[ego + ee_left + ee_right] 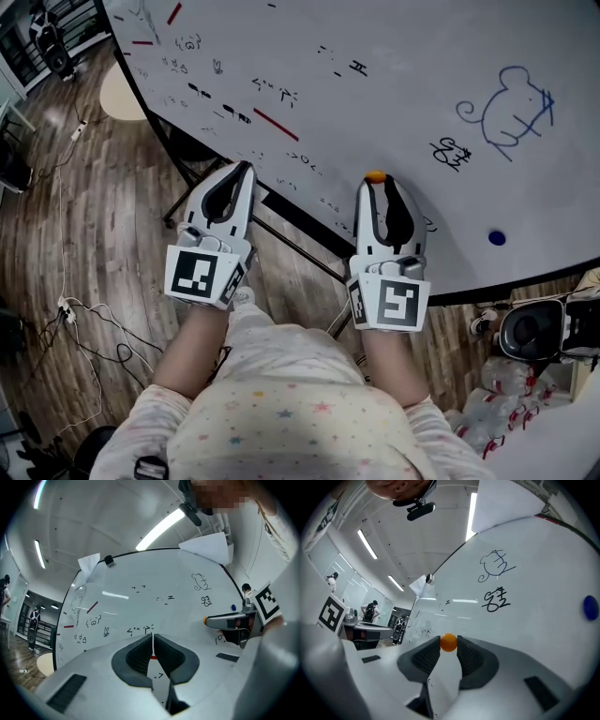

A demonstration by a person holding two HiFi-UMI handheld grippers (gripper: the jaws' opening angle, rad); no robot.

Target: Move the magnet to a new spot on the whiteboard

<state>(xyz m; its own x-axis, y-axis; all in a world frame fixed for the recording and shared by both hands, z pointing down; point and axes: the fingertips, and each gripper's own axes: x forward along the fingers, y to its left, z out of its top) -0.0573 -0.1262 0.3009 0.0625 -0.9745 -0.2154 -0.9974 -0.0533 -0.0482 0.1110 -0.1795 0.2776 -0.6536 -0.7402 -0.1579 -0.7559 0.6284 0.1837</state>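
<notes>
A small round orange magnet (449,642) sits pinched between the tips of my right gripper (449,644), which is shut on it against the whiteboard (534,620). In the head view the orange magnet (375,176) shows at the tip of the right gripper (377,184), low on the whiteboard (394,103). My left gripper (242,171) is shut and empty, pointing at the board's lower edge; its jaws meet with nothing between them in the left gripper view (153,641). From the left gripper view the right gripper (211,620) is seen holding the magnet (205,620).
A blue magnet (496,238) sticks to the board to the right of my right gripper, also seen as a blue magnet (590,607). Blue and black drawings (511,108), red strip magnets (276,124) and scribbles cover the board. Cables (84,323) lie on the wooden floor; water bottles (502,384) stand at the lower right.
</notes>
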